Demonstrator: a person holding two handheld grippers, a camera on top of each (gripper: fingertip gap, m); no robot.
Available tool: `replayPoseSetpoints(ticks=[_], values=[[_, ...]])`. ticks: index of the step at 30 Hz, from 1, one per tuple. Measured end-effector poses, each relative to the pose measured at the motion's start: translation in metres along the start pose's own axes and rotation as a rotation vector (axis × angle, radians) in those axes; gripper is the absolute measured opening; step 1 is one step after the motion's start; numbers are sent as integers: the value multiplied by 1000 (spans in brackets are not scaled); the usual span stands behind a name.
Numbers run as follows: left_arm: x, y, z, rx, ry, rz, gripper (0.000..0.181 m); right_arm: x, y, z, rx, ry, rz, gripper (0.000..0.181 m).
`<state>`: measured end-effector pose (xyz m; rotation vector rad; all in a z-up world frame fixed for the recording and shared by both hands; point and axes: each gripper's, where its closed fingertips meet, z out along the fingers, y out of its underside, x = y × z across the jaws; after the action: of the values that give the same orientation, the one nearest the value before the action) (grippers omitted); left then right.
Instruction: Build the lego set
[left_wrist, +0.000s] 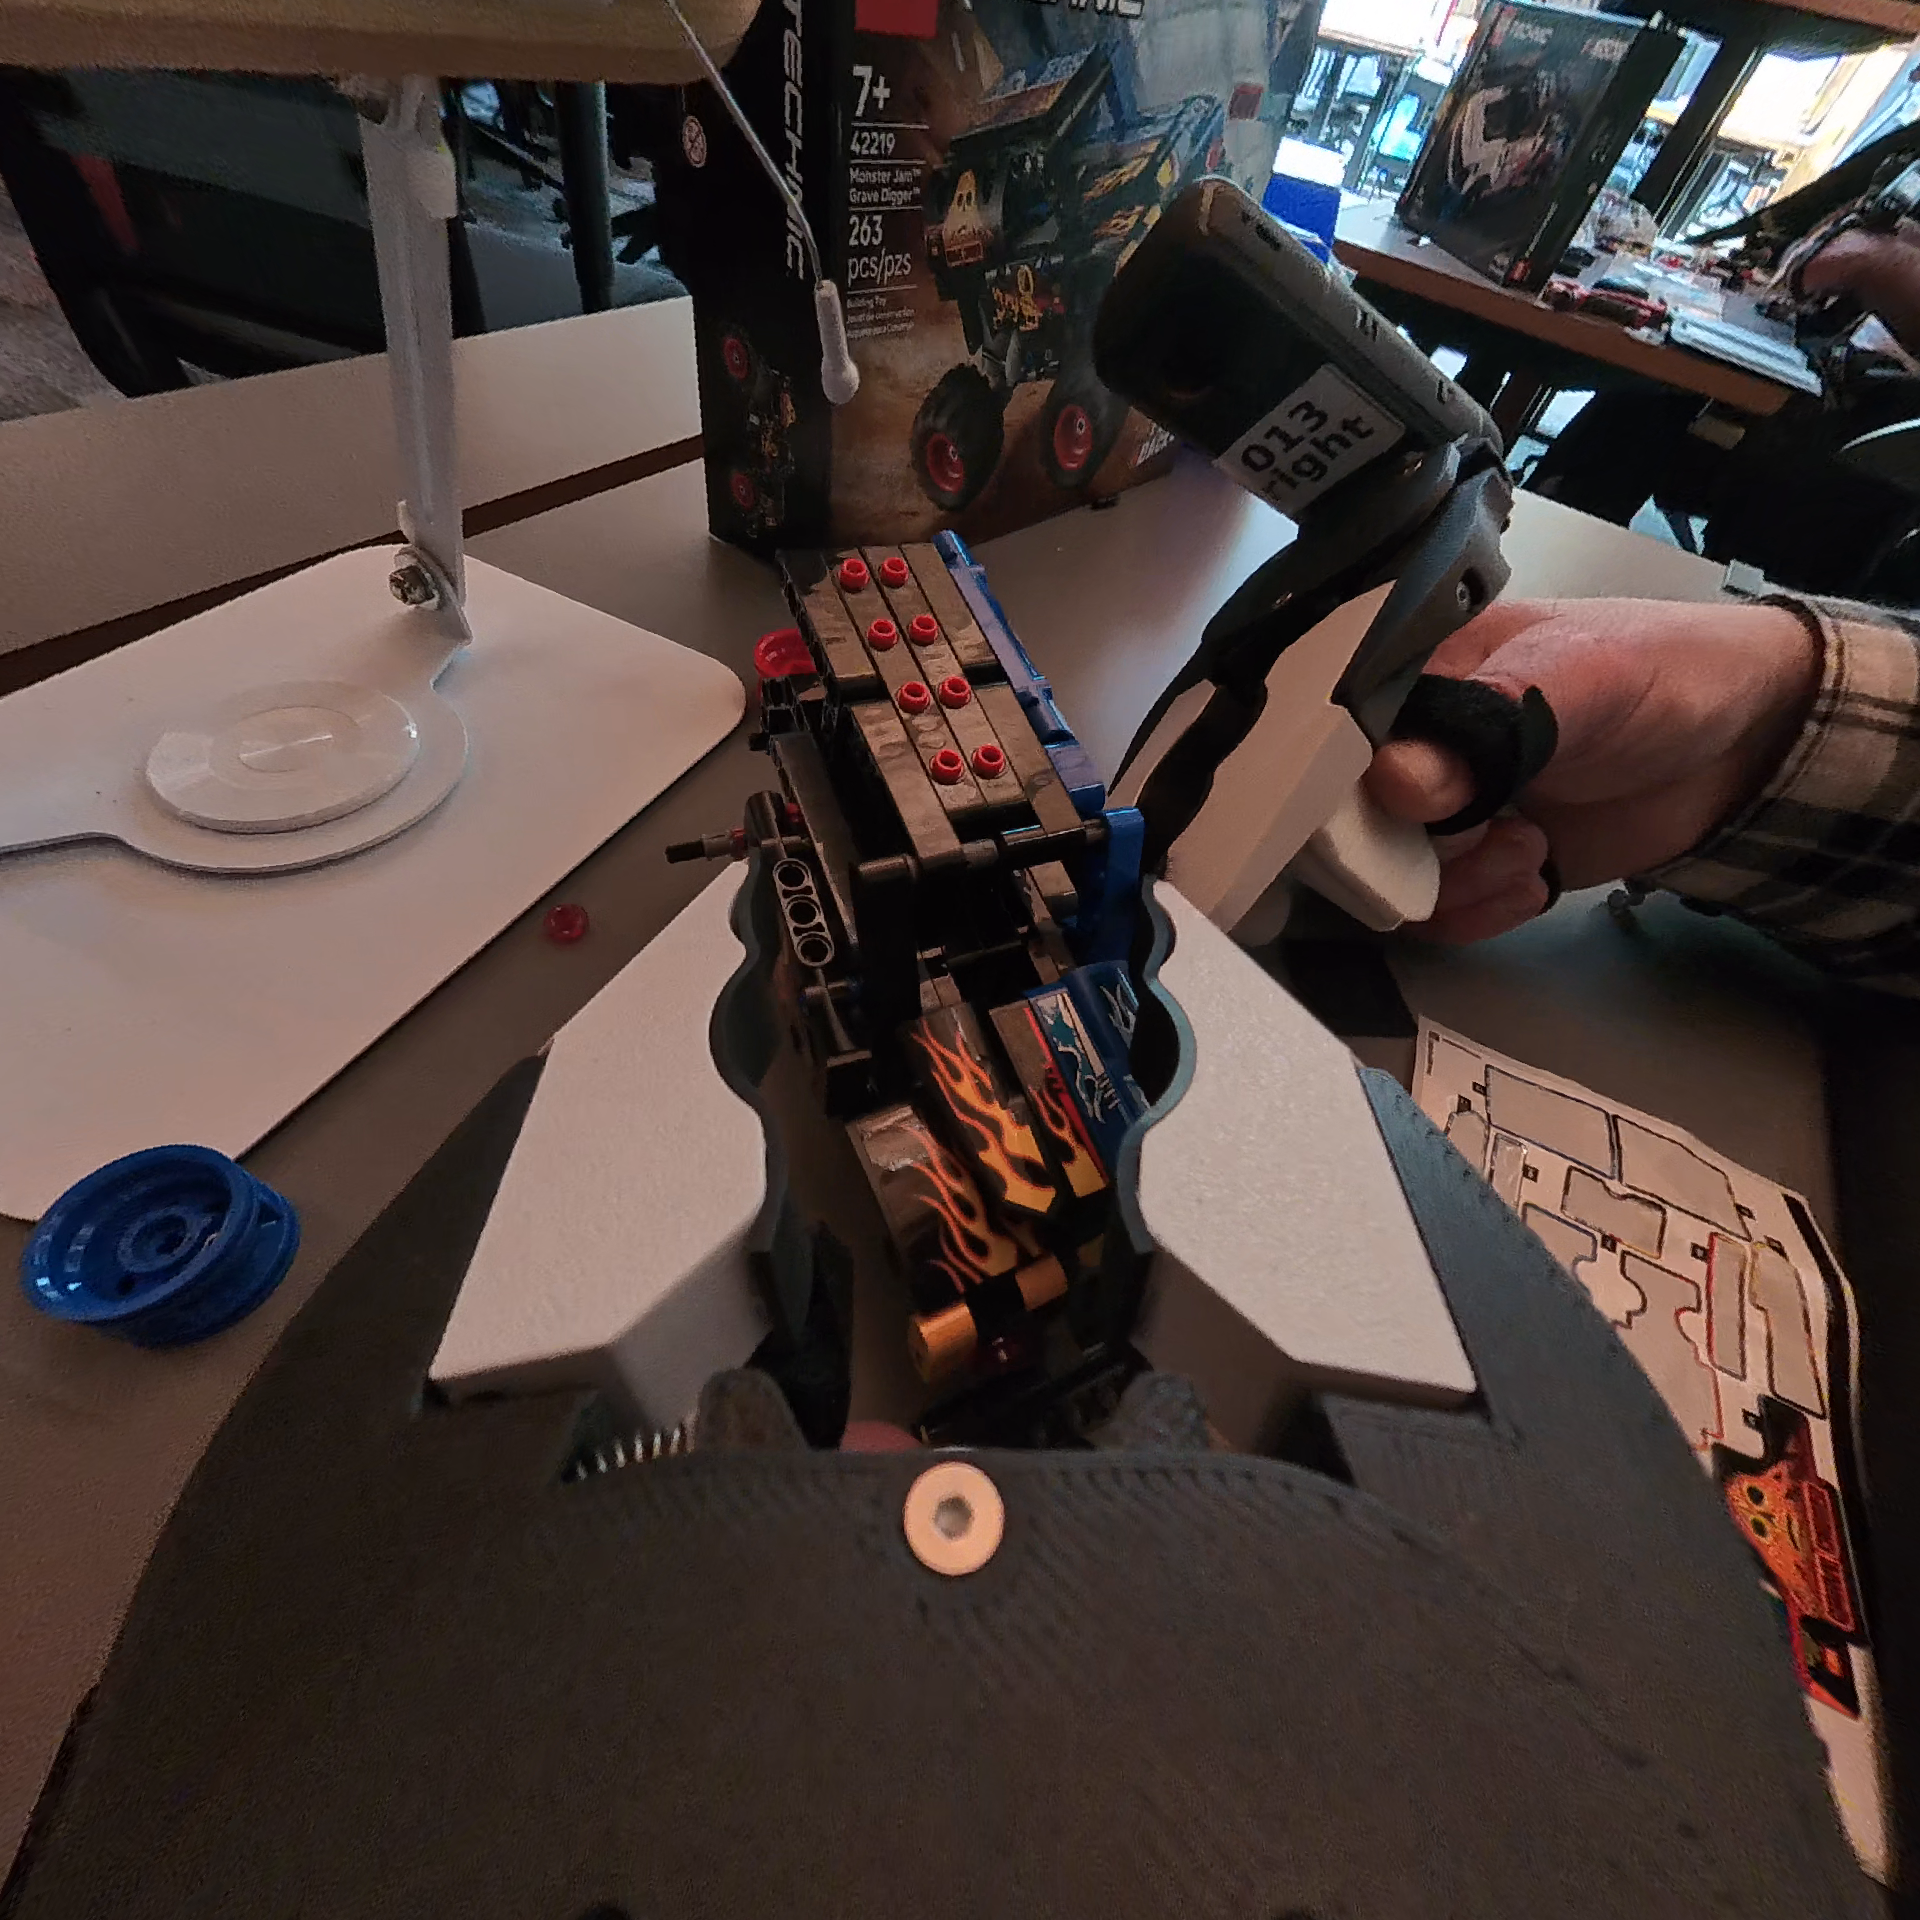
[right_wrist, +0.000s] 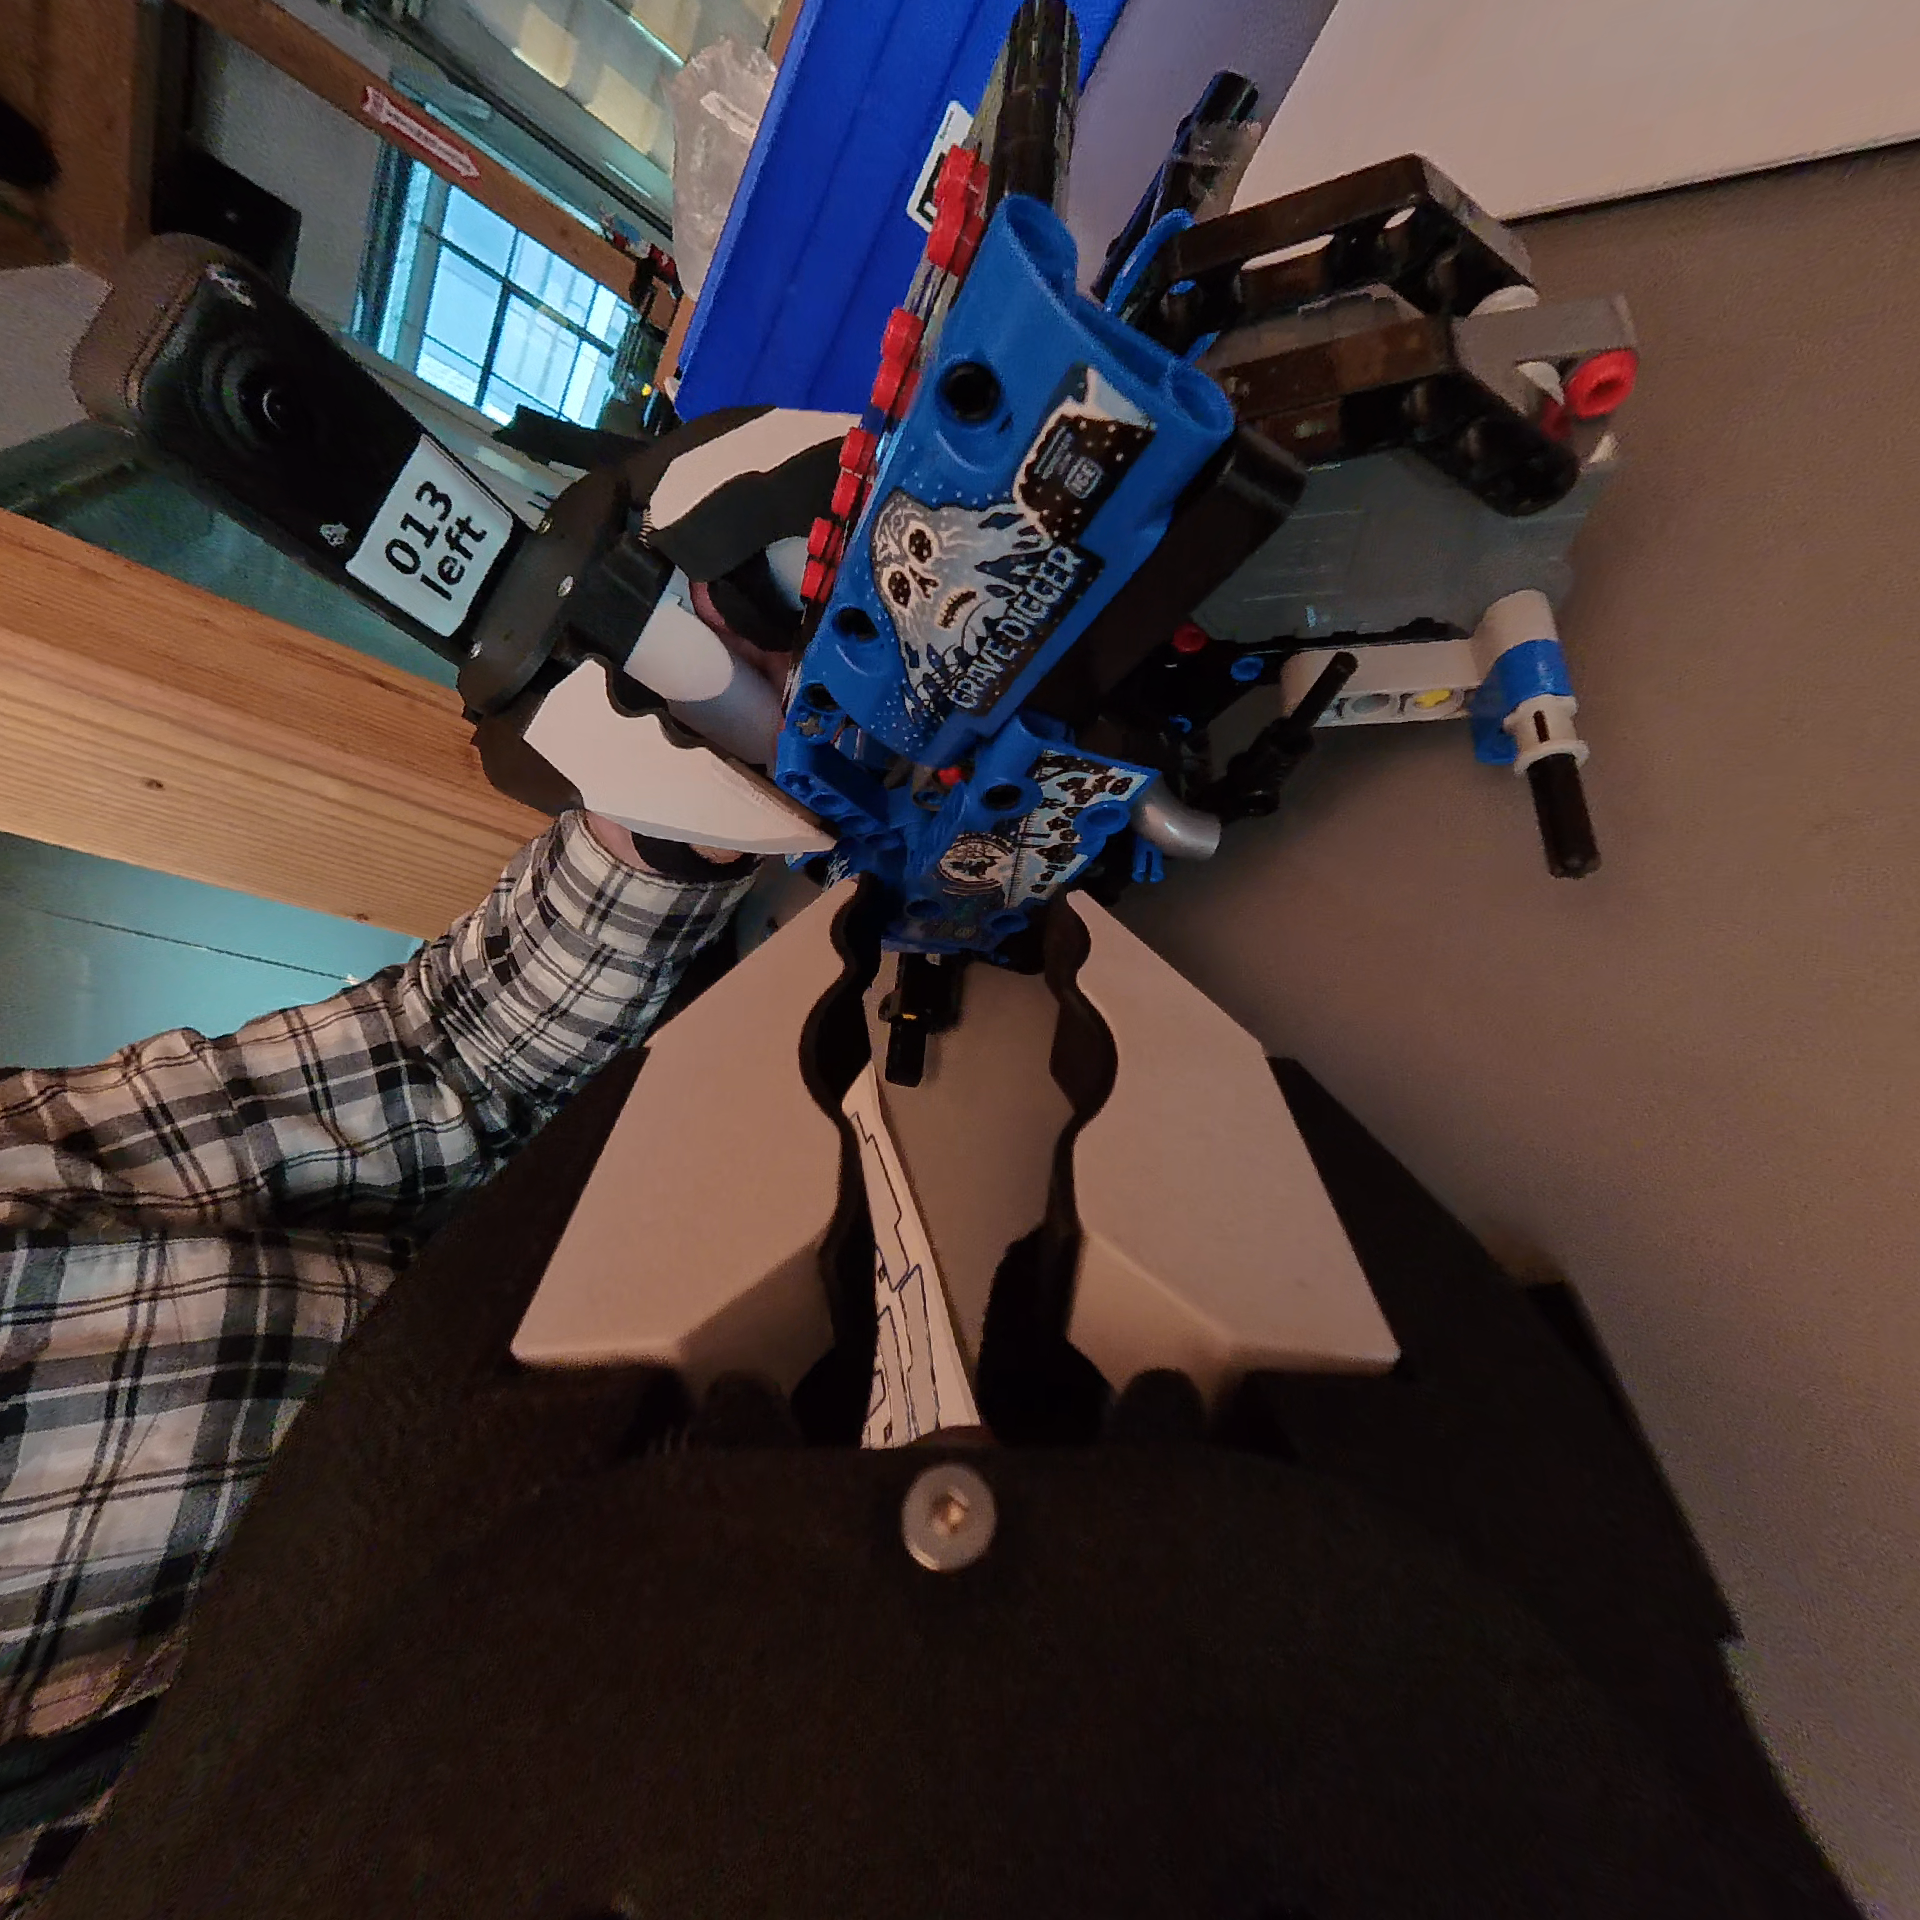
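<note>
Gripping the lego truck (left_wrist: 935, 883) between left tongs (left_wrist: 940, 1039) — right tongs (right_wrist: 951, 935) pinching its blue side

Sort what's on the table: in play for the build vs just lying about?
In play: truck model, held by left tool; right tool at its blue side; blue wheel hub; small red piece; sticker sheet.

Lying about: set box, white lamp base.

Legible print, not quoted: set box (left_wrist: 935, 312) behind the truck model (left_wrist: 935, 707) carries brand, age mark and numbers on 2 faces. 1 white numbered label (left_wrist: 1309, 442) on the right gripper (left_wrist: 1143, 831), 1 more (right_wrist: 431, 545) on the left gripper (right_wrist: 805, 665). Lettered skull sticker (right_wrist: 977, 582) on the model's blue panel. Second printed box (left_wrist: 1527, 135) on the far table. Red sign (right_wrist: 421, 130) on a beam.
</note>
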<state>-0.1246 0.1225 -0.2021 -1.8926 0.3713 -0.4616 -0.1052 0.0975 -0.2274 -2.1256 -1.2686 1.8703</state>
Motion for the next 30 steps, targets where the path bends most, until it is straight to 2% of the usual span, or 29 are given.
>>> replayPoseSetpoints(ticks=[5,9,10,12,18,22,30], values=[[-4,-2,0,16,-21,8,67,6,-5,5,30,67,-13,29],[-3,-2,-2,0,-23,46,68,5,-3,4,1,36,-9,30],[-5,-3,-4,1,-24,42,62,5,-3,3,0,38,-14,31],[-8,-6,-9,20,-21,49,29,7,-2,-2,-2,39,-9,31],[-2,0,-4,-20,-3,75,40,9,3,-12,-25,63,-40,33],[0,0,-6,-25,27,58,48,6,10,-15,-64,11,-3,35],[1,6,-4,-69,20,73,46,5,14,-23,-87,-4,17,37]])
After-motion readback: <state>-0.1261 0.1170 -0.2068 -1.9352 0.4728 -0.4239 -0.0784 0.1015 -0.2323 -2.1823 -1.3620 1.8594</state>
